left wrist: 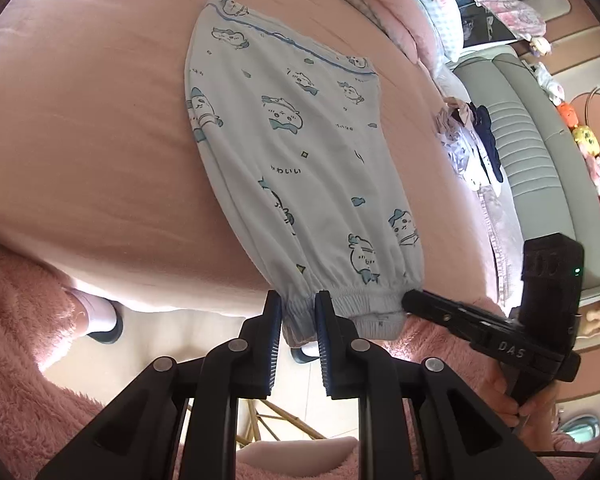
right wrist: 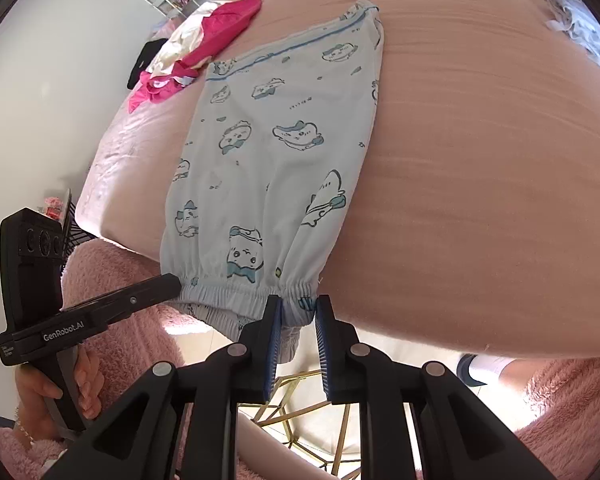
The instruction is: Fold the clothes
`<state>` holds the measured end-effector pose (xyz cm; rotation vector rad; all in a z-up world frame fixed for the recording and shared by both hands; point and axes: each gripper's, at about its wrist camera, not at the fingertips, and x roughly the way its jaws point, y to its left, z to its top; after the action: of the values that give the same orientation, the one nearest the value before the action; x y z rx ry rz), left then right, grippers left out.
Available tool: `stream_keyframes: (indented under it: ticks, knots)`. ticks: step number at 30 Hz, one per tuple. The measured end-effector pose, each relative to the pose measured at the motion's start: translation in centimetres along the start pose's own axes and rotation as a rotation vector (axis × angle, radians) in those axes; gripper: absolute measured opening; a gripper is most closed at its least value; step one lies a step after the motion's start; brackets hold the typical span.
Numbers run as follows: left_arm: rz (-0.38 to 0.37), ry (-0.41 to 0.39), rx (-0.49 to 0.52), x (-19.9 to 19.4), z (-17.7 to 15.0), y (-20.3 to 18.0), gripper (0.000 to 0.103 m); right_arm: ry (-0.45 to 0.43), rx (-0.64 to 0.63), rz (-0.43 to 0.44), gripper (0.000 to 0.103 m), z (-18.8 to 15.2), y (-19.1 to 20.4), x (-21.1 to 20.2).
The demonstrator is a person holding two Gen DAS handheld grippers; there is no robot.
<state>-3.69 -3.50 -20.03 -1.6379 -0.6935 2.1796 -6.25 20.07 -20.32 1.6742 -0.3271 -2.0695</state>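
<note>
The left gripper [left wrist: 298, 312] has its blue-padded jaws set narrowly around one end of the elastic cuffs [left wrist: 340, 308] of the printed pyjama trousers [left wrist: 284, 136], fabric bunched between the pads. The right gripper [right wrist: 298, 314] straddles the other end of the same gathered hem in the same way; whether either truly pinches the cloth or merely brackets it, I cannot tell. The trousers lie lengthwise on the pink bed [left wrist: 84, 128], legs stacked, cuffs drooping just over the near edge and the waistband [left wrist: 284, 40] far away. They look like thin, light, floppy cotton that will sag and crease, so the thicker elastic cuffs seem the surest places to hold. The cloth is pale blue, printed with small cartoon animals and piped in darker blue at the waist. A crumpled pink garment [right wrist: 204, 40] lies beyond.
</note>
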Motion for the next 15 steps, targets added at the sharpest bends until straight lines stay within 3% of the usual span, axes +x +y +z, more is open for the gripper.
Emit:
stream_keyframes:
  ticks: [4, 6, 7, 9, 13, 14, 15]
  knots:
    - [-0.01, -0.004, -0.053, 0.0, 0.0, 0.7, 0.018, 0.033, 0.051, -0.012, 0.016, 0.2, -0.8, 1.1]
    - [0.134, -0.095, -0.021, -1.9, 0.0, 0.4, 0.019, -0.024, 0.051, -0.035, 0.017, 0.2, -0.7, -0.4]
    - [0.181, -0.144, 0.005, -2.9, 0.2, 0.2, 0.019, -0.062, 0.035, -0.089, 0.017, 0.2, -0.5, -1.5]
    - [0.165, -0.2, 0.068, -3.7, 1.3, -0.3, 0.02, -0.139, -0.013, -0.181, 0.017, 0.5, 0.0, -3.4]
    - [0.187, -0.161, 0.292, -0.2, 5.2, -2.9, 0.021, -0.194, -0.117, -0.19, 0.017, 3.3, 1.0, -3.5]
    - [0.207, -0.144, 0.344, 1.1, 6.2, -3.7, 0.024, -0.2, -0.153, -0.194, 0.017, 4.3, 1.5, -2.9]
    - [0.218, -0.135, 0.384, 2.3, 7.1, -4.3, 0.035, -0.2, -0.188, -0.196, 0.017, 5.2, 2.2, -2.0]
